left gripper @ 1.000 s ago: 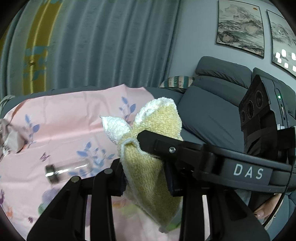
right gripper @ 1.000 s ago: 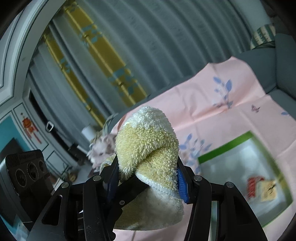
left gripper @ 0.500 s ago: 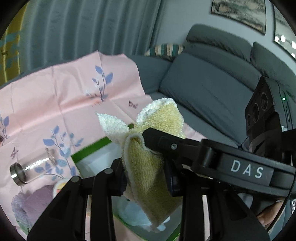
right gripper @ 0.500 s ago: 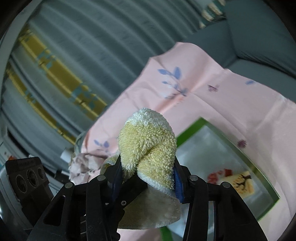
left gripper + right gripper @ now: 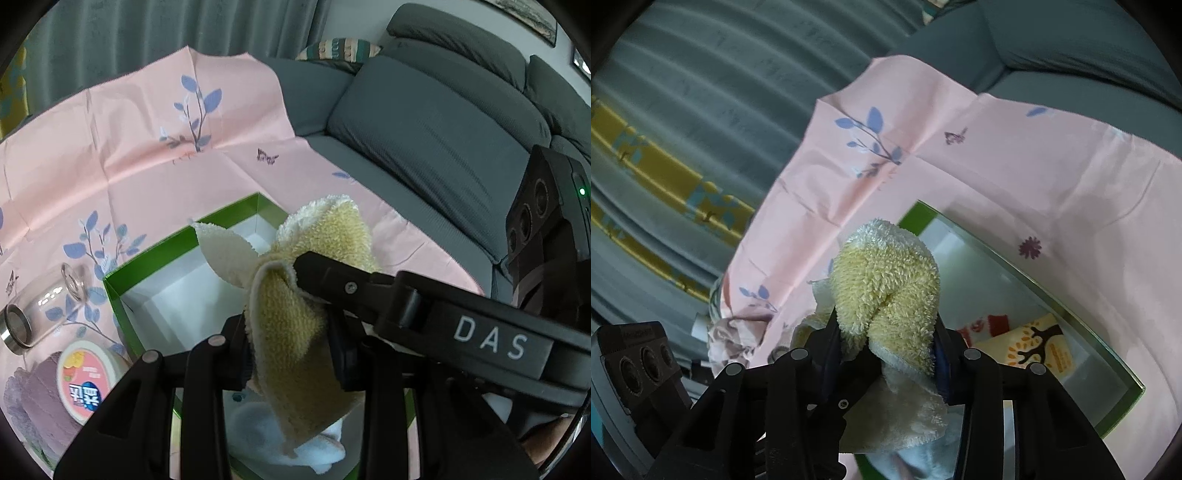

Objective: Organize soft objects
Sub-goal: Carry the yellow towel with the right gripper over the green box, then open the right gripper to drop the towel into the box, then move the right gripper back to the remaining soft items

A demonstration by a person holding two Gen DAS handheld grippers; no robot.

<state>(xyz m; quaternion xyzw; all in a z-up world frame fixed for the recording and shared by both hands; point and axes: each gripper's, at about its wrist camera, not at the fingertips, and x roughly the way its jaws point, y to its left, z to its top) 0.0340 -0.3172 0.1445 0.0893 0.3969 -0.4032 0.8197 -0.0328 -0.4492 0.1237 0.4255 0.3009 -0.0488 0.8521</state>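
Note:
A fluffy yellow towel (image 5: 295,321) with a cream edge is bunched and held by both grippers at once. My left gripper (image 5: 291,350) is shut on it, and my right gripper (image 5: 886,343) is shut on its other part (image 5: 886,280). The towel hangs over a green box (image 5: 162,247) with a white inside, which also shows in the right wrist view (image 5: 1027,266). A white-blue soft item (image 5: 258,432) lies in the box below the towel. The right gripper's body (image 5: 461,325) crosses the left wrist view.
The box sits on a pink flowered cloth (image 5: 129,158) over a grey sofa (image 5: 424,122). Left of the box lie a clear glass jar (image 5: 40,310), a round pink-lidded tub (image 5: 83,380) and a purple towel (image 5: 40,410). A printed card (image 5: 1038,347) lies inside the box.
Both grippers have tilted down and moved with the yellow towel, from facing the curtain to hanging over the green box. Their grip on the towel is unchanged.

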